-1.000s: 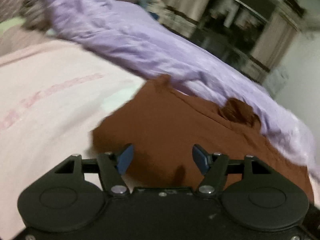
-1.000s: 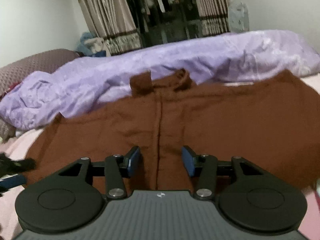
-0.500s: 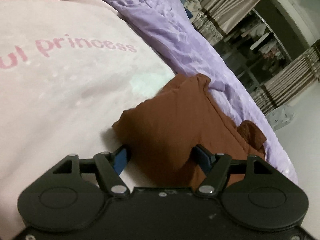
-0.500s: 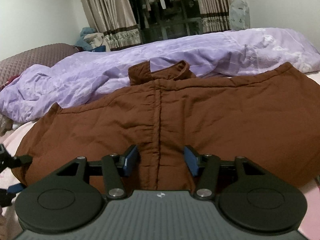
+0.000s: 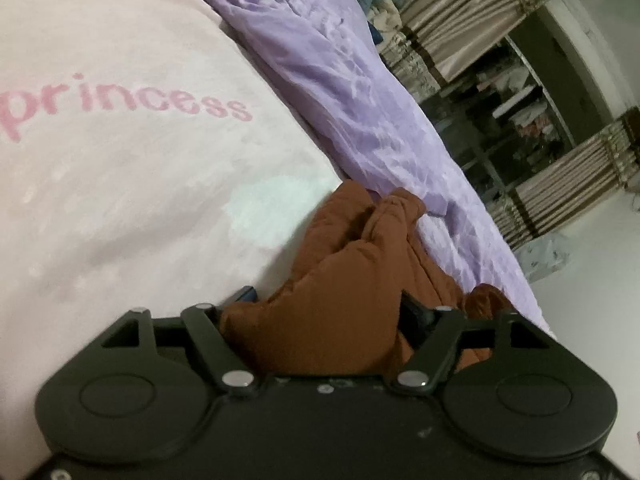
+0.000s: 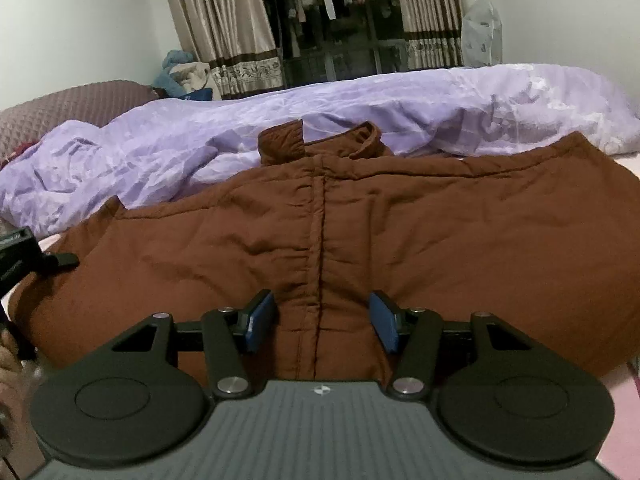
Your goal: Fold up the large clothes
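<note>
Left gripper (image 5: 326, 306): black two-finger tool, jaws spread wide with a bunched end of the padded brown quilted jacket (image 5: 340, 280) filling the gap; the fingertips are mostly hidden by cloth, so whether they press it cannot be told.
Right gripper (image 6: 322, 318): black tool with blue pads (image 6: 262, 316), jaws parted and unclenched, straddling the jacket's front placket at the hem.
Jacket (image 6: 360, 232): lies flat and spread out, collar up at 12 o'clock from the right gripper, sleeves running out toward 9 and 3 o'clock.
Surface: pale pink fleece blanket with pink "princess" lettering (image 5: 120, 160), under the jacket and stretching to 10 o'clock of the left gripper.
Beyond the jacket: crumpled lilac quilt (image 6: 280, 128), touching the collar along the far edge.
Room: beige striped curtains (image 6: 224, 36) at 11 o'clock, framing an open dark wardrobe with hanging clothes (image 6: 332, 8); plain white wall (image 6: 80, 20); mauve quilted cushion (image 6: 68, 108) at 10 o'clock.
</note>
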Motion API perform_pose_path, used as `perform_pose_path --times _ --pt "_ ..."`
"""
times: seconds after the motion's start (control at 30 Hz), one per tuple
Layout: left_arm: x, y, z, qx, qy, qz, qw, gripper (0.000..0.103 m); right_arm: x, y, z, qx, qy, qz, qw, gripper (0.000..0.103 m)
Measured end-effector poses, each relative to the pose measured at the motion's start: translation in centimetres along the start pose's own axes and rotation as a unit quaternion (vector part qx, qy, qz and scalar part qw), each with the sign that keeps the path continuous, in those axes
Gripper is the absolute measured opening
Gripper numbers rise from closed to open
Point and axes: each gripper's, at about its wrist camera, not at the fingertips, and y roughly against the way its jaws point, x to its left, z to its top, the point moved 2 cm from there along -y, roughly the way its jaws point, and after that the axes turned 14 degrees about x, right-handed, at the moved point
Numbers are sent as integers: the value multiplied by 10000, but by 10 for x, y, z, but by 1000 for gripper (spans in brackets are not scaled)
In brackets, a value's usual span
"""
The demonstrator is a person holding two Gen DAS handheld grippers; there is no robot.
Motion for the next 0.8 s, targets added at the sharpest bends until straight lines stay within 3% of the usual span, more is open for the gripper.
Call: perform_pose_path --times 0.27,0.5,0.8 --pt "-1 9 5 19 -64 -221 9997 44 -7 32 8 -77 -200 -149 9997 65" --pt "-20 22 7 -90 -293 -466 9984 38 -21 21 1 158 -143 -428 9989 65" --pt "-60 37 3 -94 -725 -976 9925 32 -15 7 -10 60 82 -663 9977 66"
